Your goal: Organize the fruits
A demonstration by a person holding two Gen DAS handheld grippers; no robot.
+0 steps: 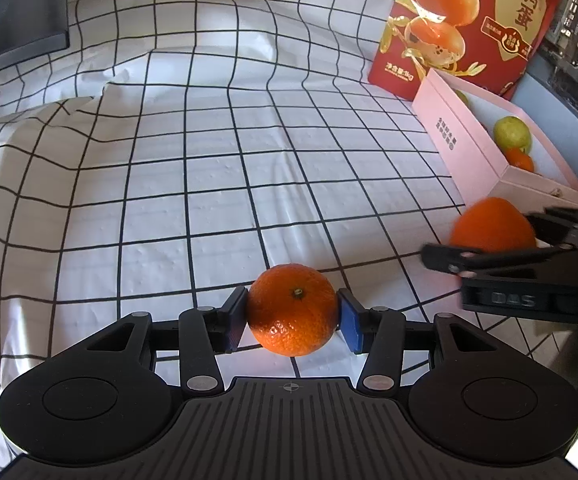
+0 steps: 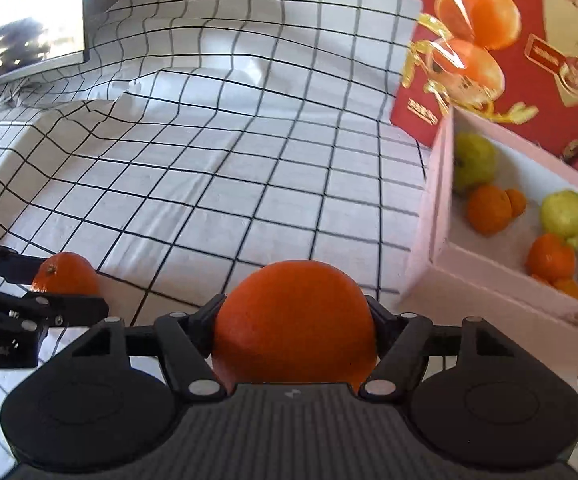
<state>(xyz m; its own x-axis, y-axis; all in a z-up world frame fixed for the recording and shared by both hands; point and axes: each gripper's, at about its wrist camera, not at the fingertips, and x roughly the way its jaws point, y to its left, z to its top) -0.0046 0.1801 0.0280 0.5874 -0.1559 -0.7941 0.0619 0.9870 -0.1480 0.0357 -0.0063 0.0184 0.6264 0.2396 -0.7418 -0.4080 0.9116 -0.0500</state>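
My left gripper (image 1: 292, 322) is shut on a small mandarin (image 1: 292, 308), stem side facing the camera, held just above the checked cloth (image 1: 209, 160). Both blue pads press its sides. In the right wrist view the same mandarin (image 2: 67, 272) and left gripper (image 2: 45, 284) show at the far left. My right gripper (image 2: 295, 322) is shut on a larger orange (image 2: 295, 312) that fills the gap between its fingers. In the left wrist view that orange (image 1: 489, 224) sits in the right gripper (image 1: 497, 238), close to the near corner of the pink box (image 1: 449, 136).
The open pink box (image 2: 489, 308) holds two yellow-green fruits (image 2: 475, 160) and several small oranges (image 2: 489, 208). A red printed carton (image 2: 529, 60) stands behind it. A dark screen (image 1: 9, 8) is at the far left. The cloth is rumpled toward the back left.
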